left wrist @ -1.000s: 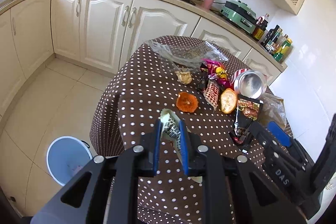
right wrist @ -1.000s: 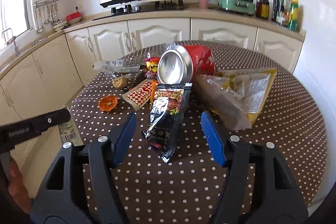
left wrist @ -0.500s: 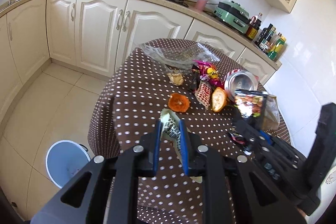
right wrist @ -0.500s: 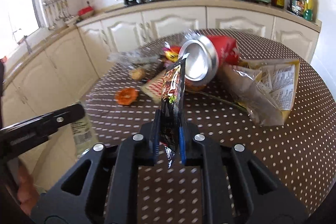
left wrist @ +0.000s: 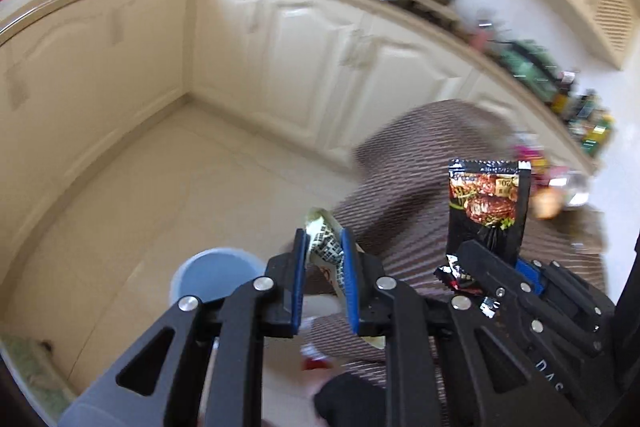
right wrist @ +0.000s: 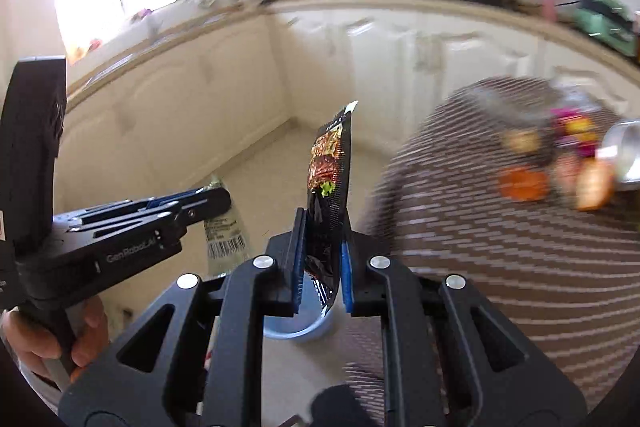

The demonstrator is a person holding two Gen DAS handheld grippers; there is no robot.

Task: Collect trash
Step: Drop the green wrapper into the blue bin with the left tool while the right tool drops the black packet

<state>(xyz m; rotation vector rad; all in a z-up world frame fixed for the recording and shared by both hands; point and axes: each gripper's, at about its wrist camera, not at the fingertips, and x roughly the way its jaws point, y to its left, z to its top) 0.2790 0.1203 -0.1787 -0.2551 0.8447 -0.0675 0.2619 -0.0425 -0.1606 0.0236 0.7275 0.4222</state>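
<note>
I have the left gripper (left wrist: pixel 323 259) clamped on a pale printed wrapper (left wrist: pixel 326 245) and the right gripper (right wrist: pixel 320 259) clamped on a black snack packet (right wrist: pixel 330 183), both over the floor near the blue bin (left wrist: pixel 214 277), so next I must centre them above it and release.

Bin (left wrist: pixel 214 277) on floor left of table (left wrist: pixel 412 163) (litter at its far side), cabinets (left wrist: pixel 280 67) behind

Black snack wrapper (right wrist: pixel 329 187) upright; crumpled pale wrapper (left wrist: pixel 326 247) clamped.
</note>
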